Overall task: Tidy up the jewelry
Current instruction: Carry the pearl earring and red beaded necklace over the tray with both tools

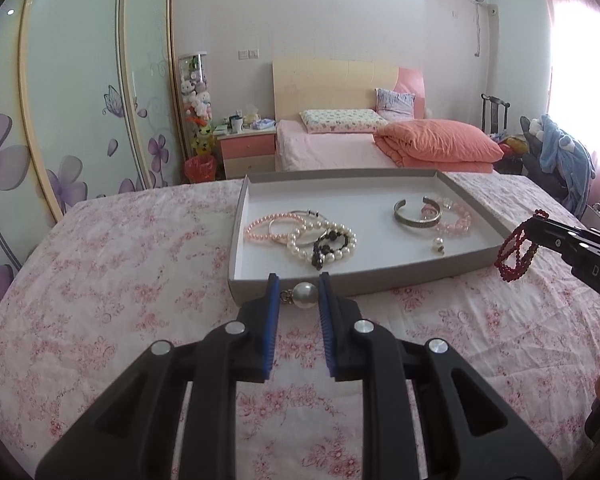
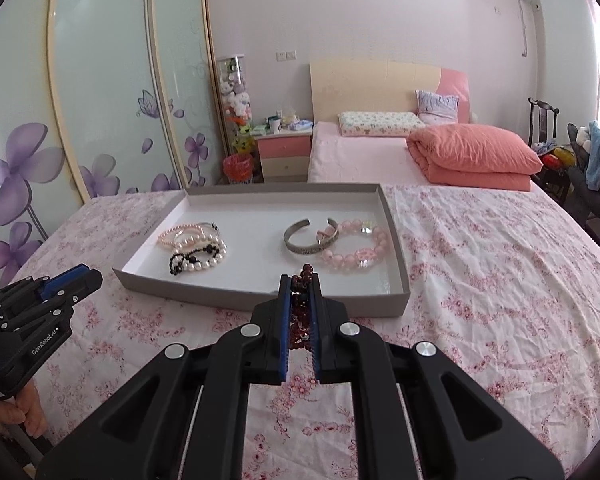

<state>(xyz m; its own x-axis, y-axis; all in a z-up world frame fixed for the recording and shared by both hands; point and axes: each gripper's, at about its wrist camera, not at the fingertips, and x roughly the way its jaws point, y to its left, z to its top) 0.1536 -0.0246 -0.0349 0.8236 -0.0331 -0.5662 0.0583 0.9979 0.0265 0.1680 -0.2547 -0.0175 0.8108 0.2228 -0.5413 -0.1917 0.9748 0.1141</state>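
Note:
My left gripper (image 1: pixel 299 293) is shut on a pearl earring (image 1: pixel 303 293), held just in front of the near wall of the grey tray (image 1: pixel 340 280). My right gripper (image 2: pixel 301 286) is shut on a dark red bead bracelet (image 2: pixel 302 312), which hangs as a loop (image 1: pixel 516 250) from its tips in the left wrist view. Both hover above the flowered bedspread (image 2: pixel 480 280) before the tray (image 2: pixel 204 294). Inside the tray lie a pink pearl bracelet (image 1: pixel 260 226), a white pearl bracelet (image 1: pixel 332 250), a black bead piece (image 1: pixel 324 246), a silver cuff (image 1: pixel 416 216), a pink crystal bracelet (image 2: pixel 356 250) and a small earring (image 1: pixel 438 245).
The tray sits on a bed covered in pink floral cloth. Behind it stands a second bed with a folded coral quilt (image 1: pixel 440 144), a nightstand (image 1: pixel 246 148) and a wardrobe with flower-printed sliding doors (image 1: pixel 80 112). A person's hand (image 2: pixel 24 412) holds the left gripper's handle.

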